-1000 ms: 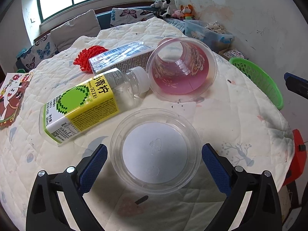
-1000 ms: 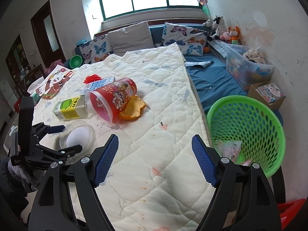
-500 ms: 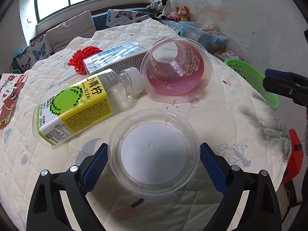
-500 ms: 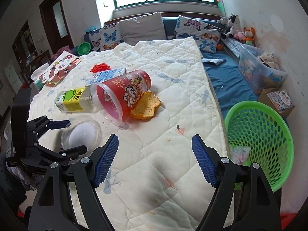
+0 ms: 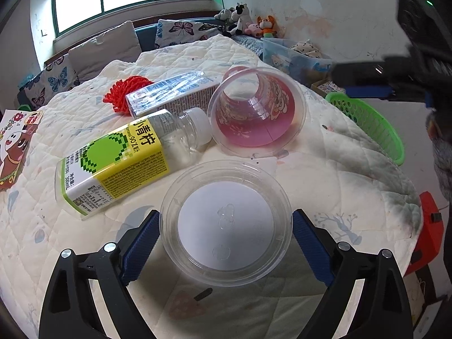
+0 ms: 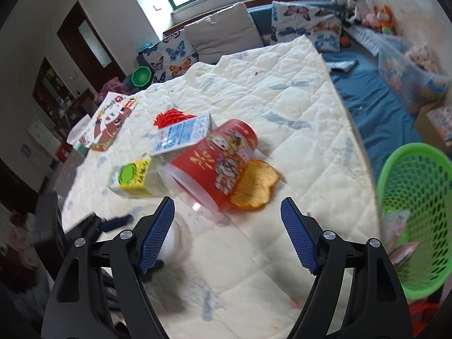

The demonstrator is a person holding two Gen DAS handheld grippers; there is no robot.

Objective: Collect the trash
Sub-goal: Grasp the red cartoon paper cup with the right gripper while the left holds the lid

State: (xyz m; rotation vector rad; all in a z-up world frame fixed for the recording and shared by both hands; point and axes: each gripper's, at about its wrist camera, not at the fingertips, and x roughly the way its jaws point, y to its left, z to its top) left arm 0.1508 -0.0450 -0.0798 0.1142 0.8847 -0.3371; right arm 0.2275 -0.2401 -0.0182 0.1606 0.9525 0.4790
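Jaws: left gripper (image 5: 226, 243) wide, flanking clear lid (image 5: 226, 223), no visible squeeze; right gripper (image 6: 227, 231) closing, empty. Bottle (image 5: 124, 163), cup (image 5: 257, 113), carton (image 5: 172, 93) uncollected near quilt's (image 5: 325, 169) front edge.

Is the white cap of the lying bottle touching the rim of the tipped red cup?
Touching. In the left wrist view the bottle's cap presses against the cup's clear rim, with no gap between them.

Beyond your quilted mattress (image 6: 296, 107), butterfly cushions (image 6: 175, 56) and a grey pillow (image 6: 226, 32) line the window wall, with stuffed toys (image 5: 245, 21) at its far right corner
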